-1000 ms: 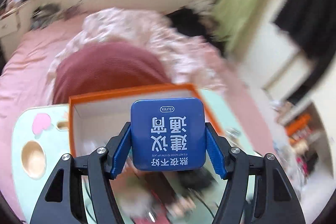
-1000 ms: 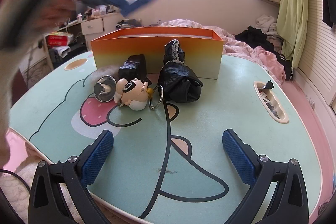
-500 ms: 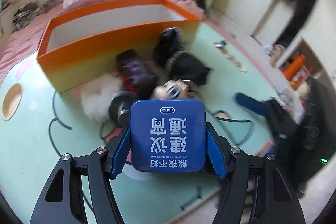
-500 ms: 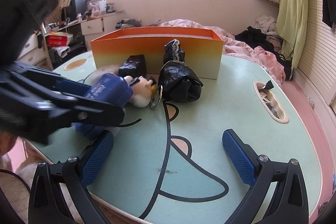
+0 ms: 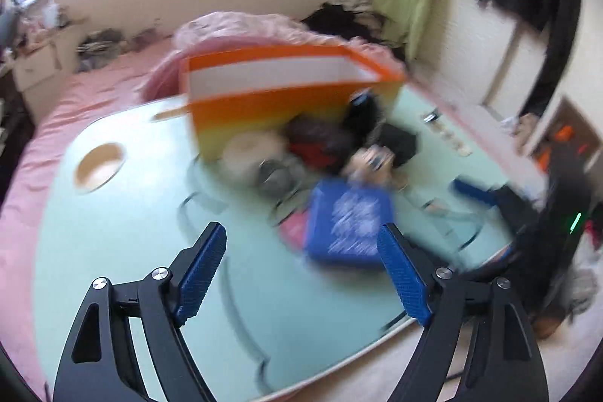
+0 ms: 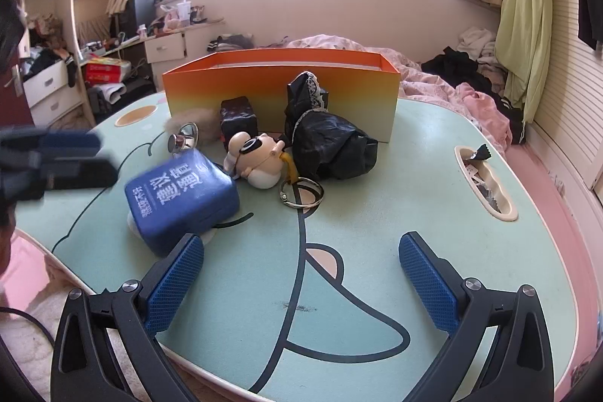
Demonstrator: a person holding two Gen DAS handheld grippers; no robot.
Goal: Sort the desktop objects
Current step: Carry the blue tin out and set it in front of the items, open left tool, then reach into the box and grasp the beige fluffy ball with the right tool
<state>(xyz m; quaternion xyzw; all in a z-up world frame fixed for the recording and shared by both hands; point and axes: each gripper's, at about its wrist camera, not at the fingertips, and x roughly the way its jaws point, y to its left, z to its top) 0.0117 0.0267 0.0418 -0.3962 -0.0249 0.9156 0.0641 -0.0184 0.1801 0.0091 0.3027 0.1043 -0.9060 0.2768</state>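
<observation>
A blue square box [image 6: 181, 198] with white characters lies tilted on the mint cartoon table [image 6: 414, 176], free of any grip. In the left wrist view the blue box [image 5: 346, 225] is blurred, just beyond the right finger. My left gripper [image 5: 301, 232] has its jaws opening, and the pads do not touch the box. It shows as a dark blur at the left edge [image 6: 56, 157] of the right wrist view. My right gripper [image 6: 301, 243] is open over the table's near edge with nothing between its fingers. The orange box [image 6: 280, 89] stands open at the back.
In front of the orange box lie a black bag [image 6: 335, 145], a small dark packet [image 6: 239, 117], a doll keychain [image 6: 256, 157] with a metal ring [image 6: 301, 193], a metal piece [image 6: 184, 138] and a fur ball [image 6: 192, 121]. A slot [image 6: 486, 183] holds wrappers.
The left gripper came down over the table, its jaws spread, and the blue box left them and now lies on the table. The right gripper kept still.
</observation>
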